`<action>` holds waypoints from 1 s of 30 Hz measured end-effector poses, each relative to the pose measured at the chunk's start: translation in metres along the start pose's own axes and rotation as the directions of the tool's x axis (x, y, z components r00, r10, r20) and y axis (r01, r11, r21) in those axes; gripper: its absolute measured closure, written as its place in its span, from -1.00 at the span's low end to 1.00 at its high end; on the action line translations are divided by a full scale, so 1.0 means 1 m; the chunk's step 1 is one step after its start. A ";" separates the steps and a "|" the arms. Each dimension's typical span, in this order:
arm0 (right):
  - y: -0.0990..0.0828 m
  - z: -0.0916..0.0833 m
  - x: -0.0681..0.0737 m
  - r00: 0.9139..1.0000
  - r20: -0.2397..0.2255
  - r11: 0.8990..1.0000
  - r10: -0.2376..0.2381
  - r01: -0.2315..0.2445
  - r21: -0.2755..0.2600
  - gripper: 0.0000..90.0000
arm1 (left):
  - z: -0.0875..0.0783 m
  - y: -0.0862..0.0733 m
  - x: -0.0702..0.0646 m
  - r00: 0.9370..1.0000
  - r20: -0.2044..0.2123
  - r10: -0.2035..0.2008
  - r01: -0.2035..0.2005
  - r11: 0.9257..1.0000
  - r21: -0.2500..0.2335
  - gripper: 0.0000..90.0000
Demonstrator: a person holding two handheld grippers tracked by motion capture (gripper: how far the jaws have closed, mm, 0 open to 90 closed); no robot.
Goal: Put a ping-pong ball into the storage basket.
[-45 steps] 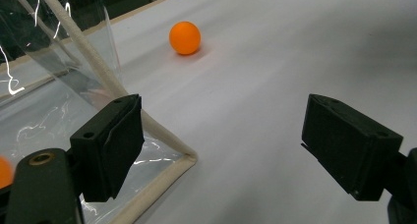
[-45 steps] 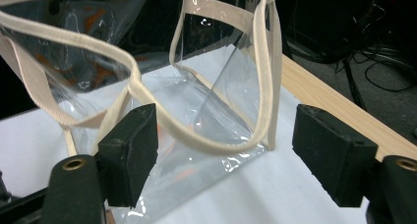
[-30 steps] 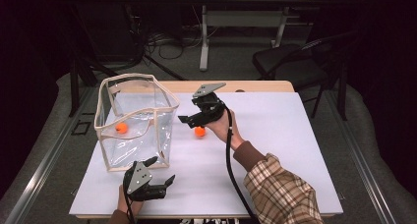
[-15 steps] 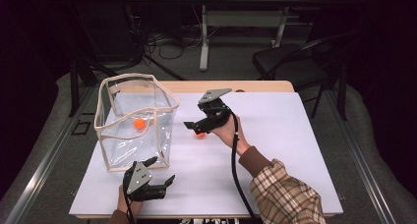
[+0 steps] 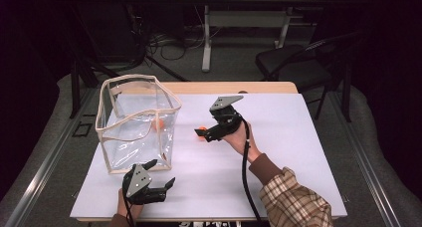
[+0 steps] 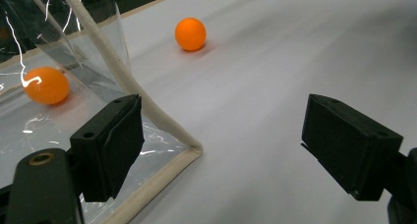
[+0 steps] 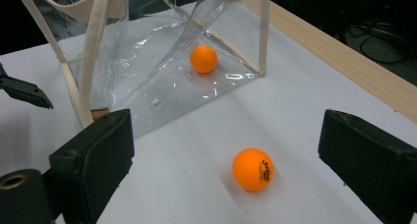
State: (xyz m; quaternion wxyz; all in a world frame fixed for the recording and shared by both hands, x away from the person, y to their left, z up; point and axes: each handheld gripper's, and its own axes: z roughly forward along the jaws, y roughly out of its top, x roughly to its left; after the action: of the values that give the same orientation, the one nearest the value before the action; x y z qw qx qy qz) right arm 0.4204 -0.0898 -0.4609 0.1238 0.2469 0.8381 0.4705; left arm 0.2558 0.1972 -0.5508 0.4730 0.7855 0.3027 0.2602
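Right tool [image 5: 200, 133]: reaches over the middle of the worktop [image 5: 298, 137], jaws spread wide and nothing pinched; they have just been opening. In its own view [image 7: 226, 170] a ball lies on the worktop between the two jaws, touching neither.
Free ball [image 7: 253, 169]: orange, with small dark print that is too small to read. From above the ball [image 5: 201, 131] is mostly covered by the tool's tip, so just an orange sliver shows. It also shows far off in the left gripper view [image 6: 190, 34].
Bag [image 5: 137, 120]: clear plastic with cream edging, standing open on the left of the worktop. Its walls crease and glare, which blurs what lies behind them.
Ball in bag [image 5: 158, 124]: a second orange ball on the bag's floor, towards its right side, seen through the plastic [image 7: 203, 58]. In the left gripper view [image 6: 46, 85] white glare streaks cross it.
Left tool [image 5: 158, 179]: at the near left edge of the worktop, just in front of the bag's near corner, jaws spread and empty [image 6: 221, 150]. Whether its left jaw touches the bag's edging I cannot tell.
Hands: the left hand is almost cut off by the near edge of the high view; the right shows with a plaid sleeve [image 5: 293, 202].
Surroundings: dark, with a chair [image 5: 293, 62] and cables hard to make out.
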 end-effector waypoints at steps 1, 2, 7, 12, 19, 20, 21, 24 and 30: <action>-0.002 -0.001 -0.001 1.000 0.001 1.000 0.001 -0.001 -0.004 -0.88 | 0.000 0.000 0.000 1.000 0.000 0.000 0.000 1.000 0.000 -0.65; -0.004 -0.002 -0.001 1.000 0.003 1.000 0.002 -0.002 0.000 -0.89 | 0.000 0.000 0.000 1.000 0.000 0.001 -0.001 1.000 0.002 -0.65; -0.012 -0.003 -0.002 1.000 0.006 1.000 0.005 -0.005 0.008 -0.92 | -0.001 -0.001 0.000 1.000 -0.007 -0.001 0.001 1.000 0.000 -0.65; -0.014 -0.002 -0.002 1.000 0.006 1.000 0.006 -0.006 0.010 -0.92 | -0.001 -0.001 0.000 1.000 -0.007 -0.001 0.001 1.000 0.000 -0.65; -0.030 -0.002 -0.003 1.000 0.019 0.999 0.008 -0.009 0.047 -0.94 | 0.000 0.001 -0.002 1.000 0.000 0.010 -0.010 1.000 0.002 -0.65; -0.032 -0.001 -0.003 1.000 0.022 0.998 0.009 -0.010 0.055 -0.94 | 0.001 0.001 -0.002 1.000 0.002 0.014 -0.014 1.000 0.002 -0.65; -0.033 -0.001 -0.003 1.000 0.021 0.998 0.008 -0.009 0.056 -0.94 | 0.001 0.001 -0.002 1.000 0.003 0.013 -0.014 1.000 0.003 -0.65; -0.037 0.000 -0.003 1.000 0.025 0.998 0.009 -0.010 0.065 -0.94 | 0.003 0.002 -0.003 1.000 0.009 0.015 -0.015 1.000 0.006 -0.65; -0.043 0.003 -0.004 0.999 0.015 0.997 0.032 -0.033 0.075 -0.94 | 0.003 0.002 -0.003 1.000 0.011 0.013 -0.013 1.000 0.003 -0.65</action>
State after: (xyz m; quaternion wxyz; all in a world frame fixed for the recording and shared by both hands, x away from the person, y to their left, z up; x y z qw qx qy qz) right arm 0.4119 -0.1085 -0.4991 0.1123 0.2681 0.8503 0.4388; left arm 0.2568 0.1927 -0.5508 0.4715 0.7898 0.2952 0.2584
